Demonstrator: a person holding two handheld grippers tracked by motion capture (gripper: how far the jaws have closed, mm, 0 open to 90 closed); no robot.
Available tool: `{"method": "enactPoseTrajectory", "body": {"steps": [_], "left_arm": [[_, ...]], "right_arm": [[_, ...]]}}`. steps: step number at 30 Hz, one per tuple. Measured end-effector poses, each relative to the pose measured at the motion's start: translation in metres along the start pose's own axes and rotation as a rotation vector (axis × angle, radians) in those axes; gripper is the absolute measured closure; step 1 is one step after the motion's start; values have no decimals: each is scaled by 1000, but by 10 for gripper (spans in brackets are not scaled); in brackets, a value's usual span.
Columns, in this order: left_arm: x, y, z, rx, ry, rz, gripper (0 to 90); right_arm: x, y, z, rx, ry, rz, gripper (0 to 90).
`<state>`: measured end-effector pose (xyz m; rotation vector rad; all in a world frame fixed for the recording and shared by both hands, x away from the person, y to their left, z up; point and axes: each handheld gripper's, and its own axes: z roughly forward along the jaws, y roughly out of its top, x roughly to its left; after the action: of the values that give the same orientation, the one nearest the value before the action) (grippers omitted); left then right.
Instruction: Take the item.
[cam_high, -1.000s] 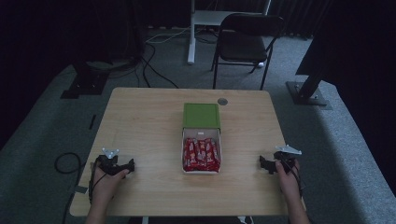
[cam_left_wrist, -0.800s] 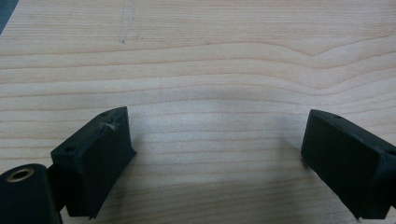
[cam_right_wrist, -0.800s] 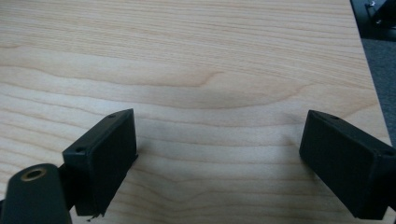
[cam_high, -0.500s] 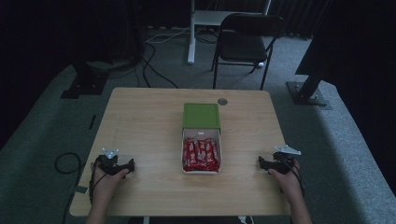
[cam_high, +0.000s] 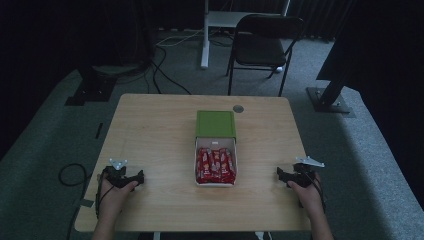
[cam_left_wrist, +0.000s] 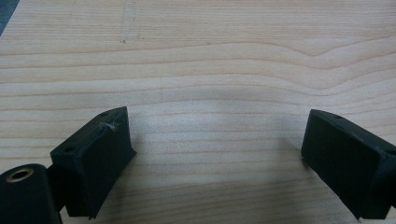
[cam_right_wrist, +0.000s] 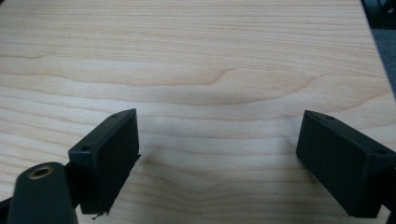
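A white box (cam_high: 216, 181) with a green flip lid (cam_high: 215, 124) stands open at the middle of the wooden table (cam_high: 150, 135); several red wrapped bars (cam_high: 215, 164) lie inside it. My left gripper (cam_high: 141, 176) rests on the table near the front left, held by a hand, well left of the box. My right gripper (cam_high: 279, 174) rests near the front right edge, to the right of the box. In the left gripper view my left gripper (cam_left_wrist: 215, 140) is open over bare wood. My right gripper (cam_right_wrist: 217, 140) in its own view is open too, with nothing between the jaws.
A small round grey disc (cam_high: 238, 108) sits in the table top behind the box. Beyond the table stand a black folding chair (cam_high: 260, 45), a white stand (cam_high: 206, 30) and dark stand bases (cam_high: 330, 100); cables (cam_high: 165, 55) lie on the grey floor.
The right hand and its gripper have shifted slightly toward the table's near edge. The left gripper and the box have not moved.
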<state>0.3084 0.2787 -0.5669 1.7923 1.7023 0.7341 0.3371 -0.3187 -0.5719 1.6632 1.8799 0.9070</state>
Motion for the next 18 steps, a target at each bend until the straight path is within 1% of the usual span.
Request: {"method": "enactPoseTrajectory", "body": {"steps": [1, 8, 11, 18], "left_arm": [[0, 0, 0, 0, 0, 0, 93], [0, 0, 0, 0, 0, 0, 93], [0, 0, 0, 0, 0, 0, 93], [0, 0, 0, 1, 0, 1, 92]], "right_arm": [[2, 0, -1, 3, 9, -3, 127], [6, 5, -5, -7, 16, 2, 127], [11, 9, -9, -19, 24, 11, 130], [17, 17, -15, -45, 28, 4, 134]]}}
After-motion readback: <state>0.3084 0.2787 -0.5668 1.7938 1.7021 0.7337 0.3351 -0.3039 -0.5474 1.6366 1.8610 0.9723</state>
